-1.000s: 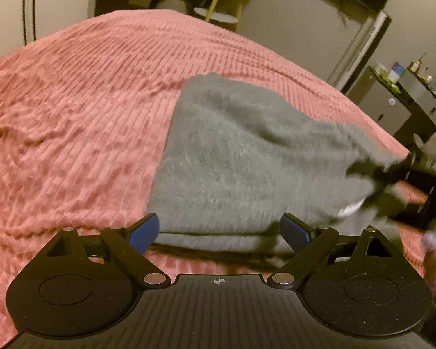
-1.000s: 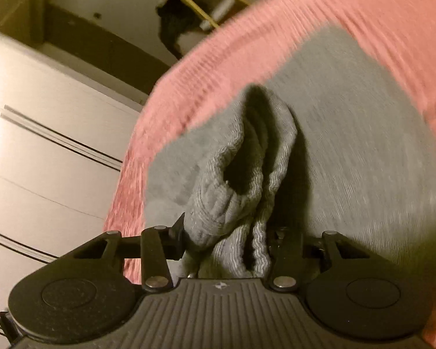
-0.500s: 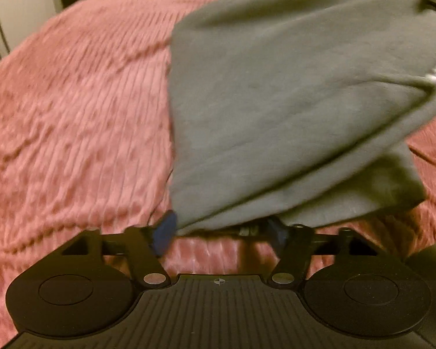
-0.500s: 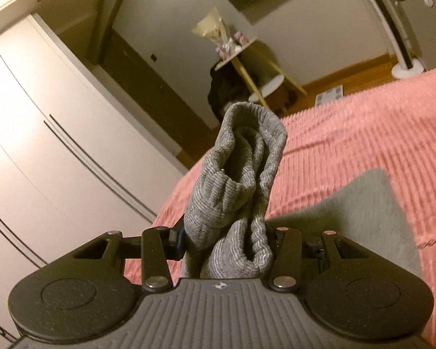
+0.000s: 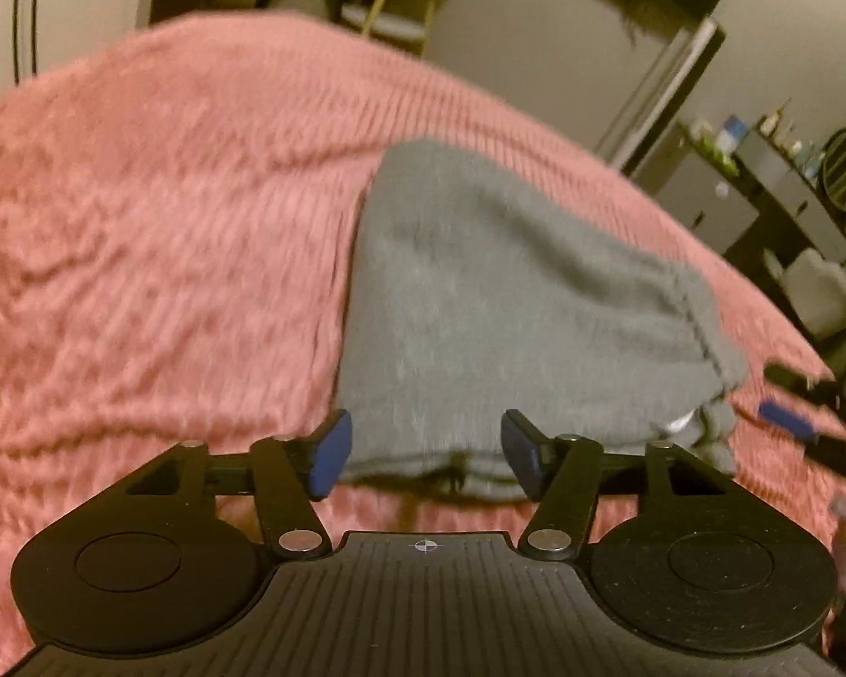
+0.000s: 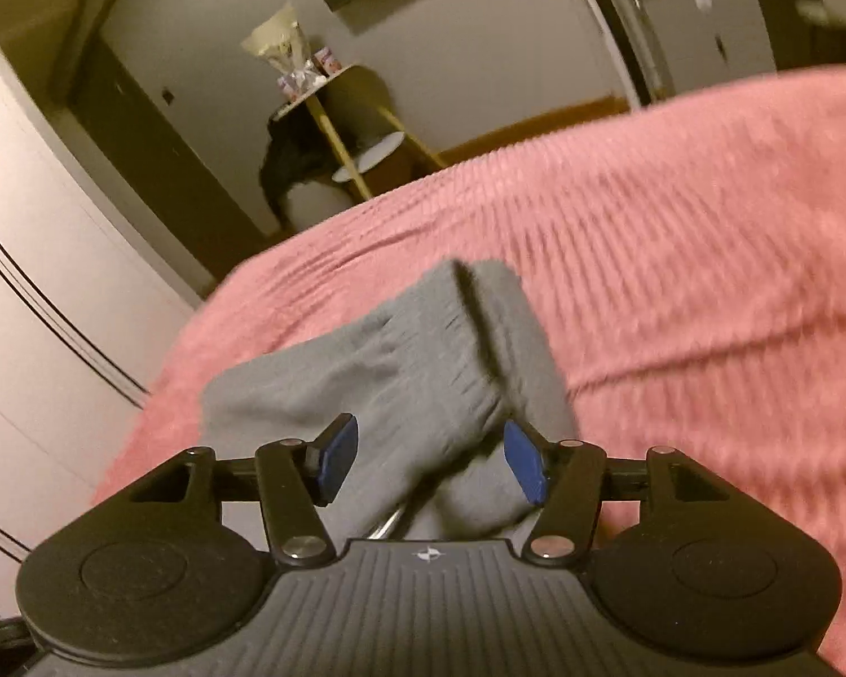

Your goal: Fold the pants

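Observation:
The grey pants [image 5: 496, 316] lie folded in a compact stack on the pink ribbed bedspread [image 5: 158, 237]. My left gripper [image 5: 426, 454] is open, its blue pads astride the near edge of the stack without pinching it. In the right wrist view the pants [image 6: 400, 372] lie on the bedspread [image 6: 677, 282] with the ribbed waistband on top. My right gripper [image 6: 431, 462] is open, its pads on either side of the waistband end. The right gripper also shows at the right edge of the left wrist view [image 5: 789, 423].
A white wardrobe [image 6: 34, 293] stands left of the bed. A wooden stand with a round shelf [image 6: 361, 152] is beyond the bed's far edge. A dresser with bottles [image 5: 761, 180] stands at the right. The bed's edge drops off near the wardrobe.
Both grippers were shut on the pants and lifted them half a second ago. Now the pants lie back down on the bed and both grippers have opened and let go.

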### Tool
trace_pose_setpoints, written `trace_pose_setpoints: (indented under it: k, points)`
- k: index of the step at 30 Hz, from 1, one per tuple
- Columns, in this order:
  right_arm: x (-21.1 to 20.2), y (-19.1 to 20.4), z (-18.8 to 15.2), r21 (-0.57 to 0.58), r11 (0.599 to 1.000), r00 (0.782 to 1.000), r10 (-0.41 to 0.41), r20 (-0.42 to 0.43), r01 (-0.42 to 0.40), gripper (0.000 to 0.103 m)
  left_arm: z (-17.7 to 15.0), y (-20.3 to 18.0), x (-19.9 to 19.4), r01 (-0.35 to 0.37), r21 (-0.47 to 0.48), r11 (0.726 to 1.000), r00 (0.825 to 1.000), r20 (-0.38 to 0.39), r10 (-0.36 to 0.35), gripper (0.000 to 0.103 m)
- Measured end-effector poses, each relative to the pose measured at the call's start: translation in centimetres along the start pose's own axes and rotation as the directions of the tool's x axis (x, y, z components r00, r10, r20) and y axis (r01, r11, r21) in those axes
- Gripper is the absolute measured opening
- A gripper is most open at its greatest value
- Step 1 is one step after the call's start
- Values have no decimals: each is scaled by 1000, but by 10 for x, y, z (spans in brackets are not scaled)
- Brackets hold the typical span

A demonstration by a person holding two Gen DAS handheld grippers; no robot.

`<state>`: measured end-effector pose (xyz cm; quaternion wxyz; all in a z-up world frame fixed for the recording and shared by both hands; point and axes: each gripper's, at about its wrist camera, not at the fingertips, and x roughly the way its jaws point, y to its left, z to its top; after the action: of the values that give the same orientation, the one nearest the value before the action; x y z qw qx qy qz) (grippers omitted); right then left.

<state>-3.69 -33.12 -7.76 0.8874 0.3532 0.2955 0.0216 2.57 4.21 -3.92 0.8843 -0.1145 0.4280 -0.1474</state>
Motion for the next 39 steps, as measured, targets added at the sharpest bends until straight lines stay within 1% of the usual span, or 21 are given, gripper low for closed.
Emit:
trace_pose_setpoints:
  k: [2,4,6,8,9,10,14,15,16,18,21,22,25,26,28,30,31,33,35,38,39]
  points:
    - [10,-8,-8,76,995,997,61,-37,-59,58,4,-3,2,-6,-9,1000,1000,24,7,75]
    - [25,-18,-11,179,979,990,112,-82,-96,58,8,-6,8,-17,-30,999,1000,20,17,75]
    - [37,-20,-14,220,971,989,118,-86,-96,58,7,-12,16,-17,-23,1000,1000,9,17,75]
    - [47,-22,-15,252,961,990,130,-62,-110,56,5,-17,25,-43,11,999,999,-8,43,75]
    - [52,-24,-15,275,953,989,142,-49,-123,51,4,-19,30,-52,26,998,998,-30,53,75]
    - [57,-26,-13,290,950,991,130,-42,-112,47,4,-19,34,-57,30,998,997,-45,58,75]
    - [82,-20,-9,317,945,994,103,-41,-85,44,1,-11,42,-79,-3,997,994,-78,78,75]
    - [88,-20,-8,320,944,994,102,-40,-84,39,0,-11,43,-83,-8,997,993,-85,82,75]
    - [90,-19,-9,315,946,995,91,-41,-74,27,0,-10,45,-88,-10,996,992,-89,87,75]
    - [83,-17,-12,285,958,997,52,-53,-35,12,-1,-9,44,-97,-13,995,991,-91,95,75]
    - [74,-11,-13,241,970,999,33,-30,-25,10,-1,-8,43,-101,-18,995,991,-88,99,75]
    - [68,-9,-12,250,967,999,45,-20,-39,10,-1,-8,43,-105,-19,994,991,-88,103,75]
    - [52,-14,-11,326,932,987,153,42,-159,9,-1,-8,43,-112,-20,993,990,-85,110,75]
    - [48,-15,-11,320,933,986,156,53,-165,9,-1,-8,43,-114,-22,993,990,-86,112,75]
    - [48,-14,-13,250,963,995,94,29,-98,9,0,-8,45,-119,-22,993,989,-94,117,75]
    - [62,-19,-20,202,979,998,3,-55,8,9,0,-9,48,-128,-17,992,986,-105,126,75]
    - [67,-24,-25,211,977,997,2,-77,15,9,0,-9,49,-130,-15,991,986,-107,128,75]
    - [68,-28,-26,234,972,997,31,-75,-12,10,0,-9,48,-132,-12,991,986,-106,131,75]
    - [69,-26,-24,212,977,996,39,-76,-22,15,0,-8,48,-133,-13,991,985,-108,131,75]
    - [74,-19,-27,176,984,996,47,-80,-32,26,0,-9,49,-138,-11,990,985,-110,136,76]
    - [75,-17,-29,165,986,996,51,-78,-38,32,0,-10,49,-139,-8,990,984,-110,138,76]
